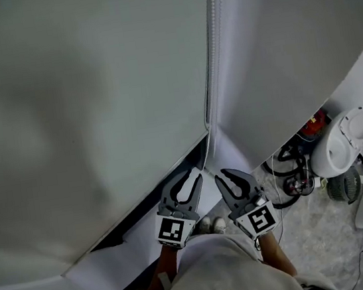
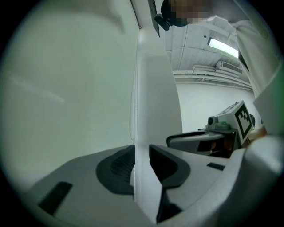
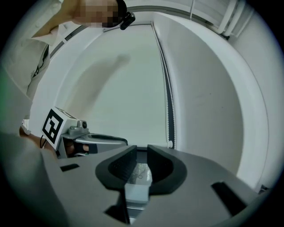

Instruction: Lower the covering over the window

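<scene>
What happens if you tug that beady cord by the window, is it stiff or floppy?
Probably floppy: the bead cord hangs as a thin, slightly bending line beside the blind. It is likely light, since it is only tiny beads. It may slip when pinched, as the beads look small and round.

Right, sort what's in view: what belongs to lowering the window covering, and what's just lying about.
Job in hand:
window covering
bead chain
left tool
right tool

Lying about:
white appliance
red item
black cables
</scene>
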`<state>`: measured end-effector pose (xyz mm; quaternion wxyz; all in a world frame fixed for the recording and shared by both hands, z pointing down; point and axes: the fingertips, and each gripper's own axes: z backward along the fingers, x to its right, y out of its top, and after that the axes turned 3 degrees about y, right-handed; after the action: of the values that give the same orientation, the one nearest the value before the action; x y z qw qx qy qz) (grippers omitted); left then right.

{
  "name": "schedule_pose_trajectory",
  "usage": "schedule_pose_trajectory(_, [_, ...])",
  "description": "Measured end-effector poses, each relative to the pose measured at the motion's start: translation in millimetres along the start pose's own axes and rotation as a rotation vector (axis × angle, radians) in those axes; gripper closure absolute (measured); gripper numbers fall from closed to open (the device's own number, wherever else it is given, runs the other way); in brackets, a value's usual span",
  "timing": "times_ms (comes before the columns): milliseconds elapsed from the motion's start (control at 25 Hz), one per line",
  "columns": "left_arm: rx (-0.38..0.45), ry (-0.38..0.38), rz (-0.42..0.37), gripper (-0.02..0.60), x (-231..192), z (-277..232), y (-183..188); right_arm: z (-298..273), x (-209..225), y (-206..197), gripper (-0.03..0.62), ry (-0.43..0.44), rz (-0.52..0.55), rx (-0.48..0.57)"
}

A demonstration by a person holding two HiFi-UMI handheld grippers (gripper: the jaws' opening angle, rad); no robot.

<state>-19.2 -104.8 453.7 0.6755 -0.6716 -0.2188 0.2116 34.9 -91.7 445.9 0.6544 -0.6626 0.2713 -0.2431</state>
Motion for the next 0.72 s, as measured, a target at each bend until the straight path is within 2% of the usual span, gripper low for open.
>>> schedule_pose_trajectory(720, [0.047,-0.052,-0.032,0.487,10,-16,23,6,16,12,0.53,-0.052,0.021,0.015])
